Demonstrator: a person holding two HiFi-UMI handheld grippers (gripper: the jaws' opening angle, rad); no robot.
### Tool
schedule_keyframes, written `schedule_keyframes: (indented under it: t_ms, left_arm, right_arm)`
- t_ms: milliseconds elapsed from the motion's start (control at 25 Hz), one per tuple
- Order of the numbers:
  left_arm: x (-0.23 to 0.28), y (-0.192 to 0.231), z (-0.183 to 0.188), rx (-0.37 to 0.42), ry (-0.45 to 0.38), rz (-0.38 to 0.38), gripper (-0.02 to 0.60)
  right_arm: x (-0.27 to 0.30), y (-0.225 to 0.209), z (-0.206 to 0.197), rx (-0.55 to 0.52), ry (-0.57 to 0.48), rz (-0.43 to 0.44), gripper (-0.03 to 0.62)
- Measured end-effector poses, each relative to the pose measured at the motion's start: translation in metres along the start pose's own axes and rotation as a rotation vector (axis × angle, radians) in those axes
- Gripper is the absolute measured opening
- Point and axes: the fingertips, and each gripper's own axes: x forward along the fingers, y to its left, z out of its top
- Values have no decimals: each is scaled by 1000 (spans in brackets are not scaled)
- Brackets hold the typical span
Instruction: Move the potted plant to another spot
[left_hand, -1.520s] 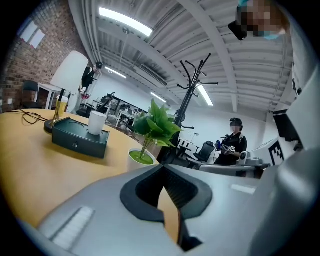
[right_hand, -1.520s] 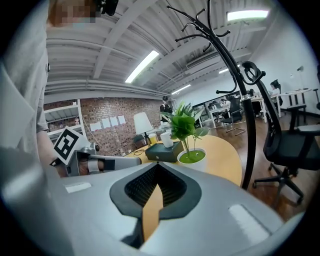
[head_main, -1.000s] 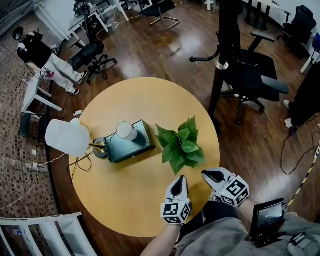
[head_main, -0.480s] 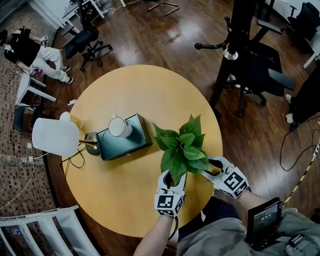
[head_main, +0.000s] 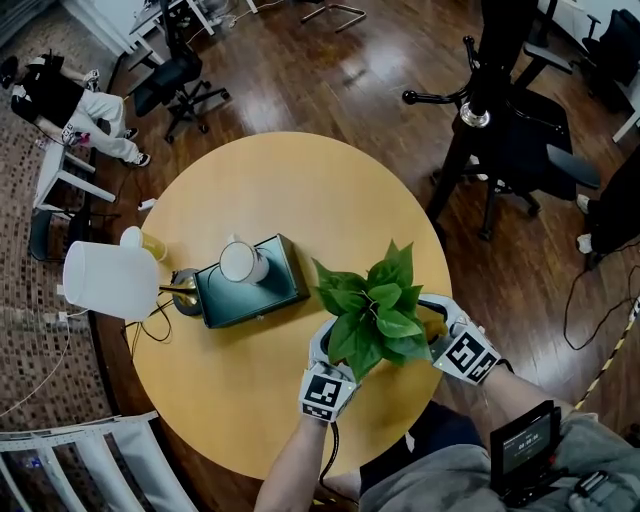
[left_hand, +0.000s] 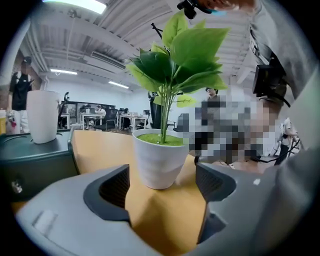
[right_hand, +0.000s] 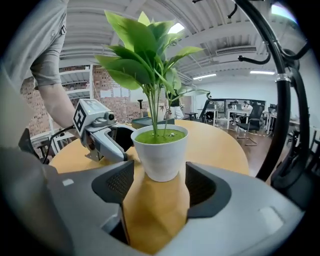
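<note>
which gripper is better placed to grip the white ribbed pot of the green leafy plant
Probably right: the right gripper, jaws opening, has the white ribbed pot centred at its pads. The left gripper, jaws opening too, frames it from farther back.

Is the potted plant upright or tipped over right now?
Upright. The potted plant stands with its base flat on the table, its rim level and its stems rising straight.

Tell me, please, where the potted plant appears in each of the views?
Head view: plant right of centre, near the edge of the table.
Left gripper view: plant at centre.
Right gripper view: plant at centre.
Shared landmark: the dark box by the plant.
</note>
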Motion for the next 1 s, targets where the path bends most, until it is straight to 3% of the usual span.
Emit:
schedule_keyframes:
  t_ms: [240, 520, 640, 1000]
  left_arm:
    - [11, 3, 8, 107, 28, -78, 446]
    - [19, 1, 19, 187, 60, -151, 428]
    - [20, 2, 18, 179, 57, -144, 411]
    - [10, 2, 25, 137, 61, -125, 405]
  right_arm:
    - [12, -4, 3, -70, 24, 64, 372]
    - [19, -8, 11, -122, 38, 132, 373]
    - [21, -4, 13, -152, 39, 171, 330]
    - [18, 1, 22, -155, 49, 187, 325]
